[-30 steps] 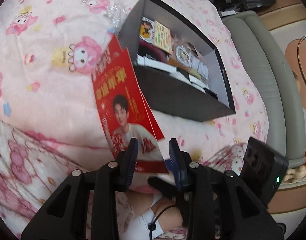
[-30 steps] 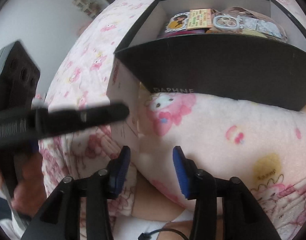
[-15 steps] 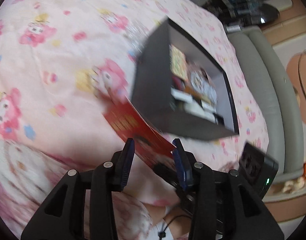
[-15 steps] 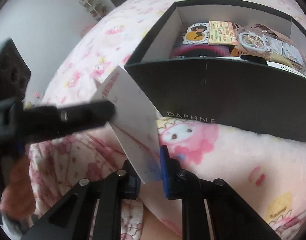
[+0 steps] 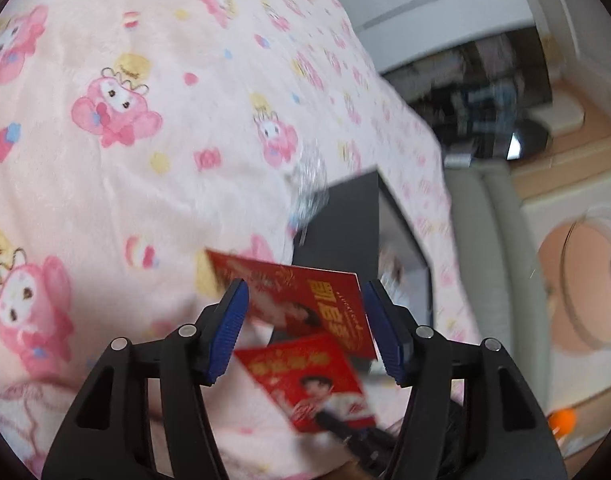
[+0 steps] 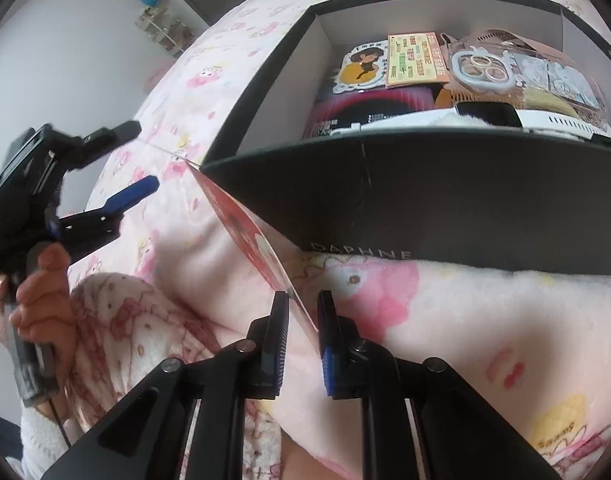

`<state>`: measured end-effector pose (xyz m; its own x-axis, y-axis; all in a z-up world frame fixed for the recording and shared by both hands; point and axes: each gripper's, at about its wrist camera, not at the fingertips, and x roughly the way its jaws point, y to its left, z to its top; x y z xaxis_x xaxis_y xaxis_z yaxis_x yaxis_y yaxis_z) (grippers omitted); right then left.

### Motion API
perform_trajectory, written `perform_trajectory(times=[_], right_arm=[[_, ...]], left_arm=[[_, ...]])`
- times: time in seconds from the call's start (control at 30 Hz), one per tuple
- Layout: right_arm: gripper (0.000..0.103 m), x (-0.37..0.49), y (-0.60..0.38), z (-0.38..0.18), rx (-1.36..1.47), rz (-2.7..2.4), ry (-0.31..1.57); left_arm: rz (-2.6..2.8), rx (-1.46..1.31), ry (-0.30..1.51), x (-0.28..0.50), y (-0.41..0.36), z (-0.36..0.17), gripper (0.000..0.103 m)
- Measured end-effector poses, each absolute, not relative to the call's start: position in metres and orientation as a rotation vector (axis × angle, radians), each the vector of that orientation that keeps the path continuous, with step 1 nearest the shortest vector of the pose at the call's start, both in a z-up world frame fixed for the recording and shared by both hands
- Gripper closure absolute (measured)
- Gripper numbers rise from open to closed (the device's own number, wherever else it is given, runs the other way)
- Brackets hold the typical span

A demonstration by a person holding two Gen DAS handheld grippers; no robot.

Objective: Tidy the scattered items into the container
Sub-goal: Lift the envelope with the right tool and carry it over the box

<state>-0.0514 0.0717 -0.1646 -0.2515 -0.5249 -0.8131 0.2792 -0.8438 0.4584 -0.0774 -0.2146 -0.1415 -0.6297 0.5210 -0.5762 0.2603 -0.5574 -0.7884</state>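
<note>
Item: red card point(image 6: 261, 246), thin and glossy, printed with a portrait. I have it pinched at its near corner between the closed pads of the right gripper point(image 6: 303, 322); it stands on edge, slanting up towards the near left corner of the black box point(image 6: 445, 208). In the left wrist view two red printed faces show, so I cannot tell whether this is one folded card or two.

Left gripper point(image 5: 305, 328): jaws opening, pads clear of the card, nothing pressed between them. In the right wrist view it sits off to the left, apart from the card.

Container: the black box, resting on the pink cartoon blanket point(image 6: 485, 340), already holding stickers, packets and a white case point(image 6: 561, 122).

Handling note, my judgement: the grip is at one corner only, so the card may swing or slip. I would lift until its far edge clears the near wall, carry it over the open space at the box's left side, tilt it flat, then release low.
</note>
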Motion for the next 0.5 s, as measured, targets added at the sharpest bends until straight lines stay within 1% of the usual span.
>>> perform_trajectory(times=[0.1, 0.17, 0.4, 0.5], right_arm=[[0.091, -0.051, 0.071, -0.164, 1.504, -2.132, -0.295], [0.091, -0.051, 0.068, -0.164, 1.504, -2.138, -0.275], [0.091, -0.052, 0.057, -0.16, 1.477, -2.147, -0.253], [0.092, -0.048, 0.064, -0.158, 1.475, -2.155, -0.257]], left_arm=[[2.35, -1.216, -1.434, -0.083, -0.223, -0.144, 0.043], [2.324, -1.227, -1.418, -0.09, -0.22, -0.148, 0.043], [2.13, -1.283, -1.178, -0.098, -0.175, -0.151, 0.042], [2.117, -1.261, -1.159, -0.09, -0.174, -0.147, 0.042]])
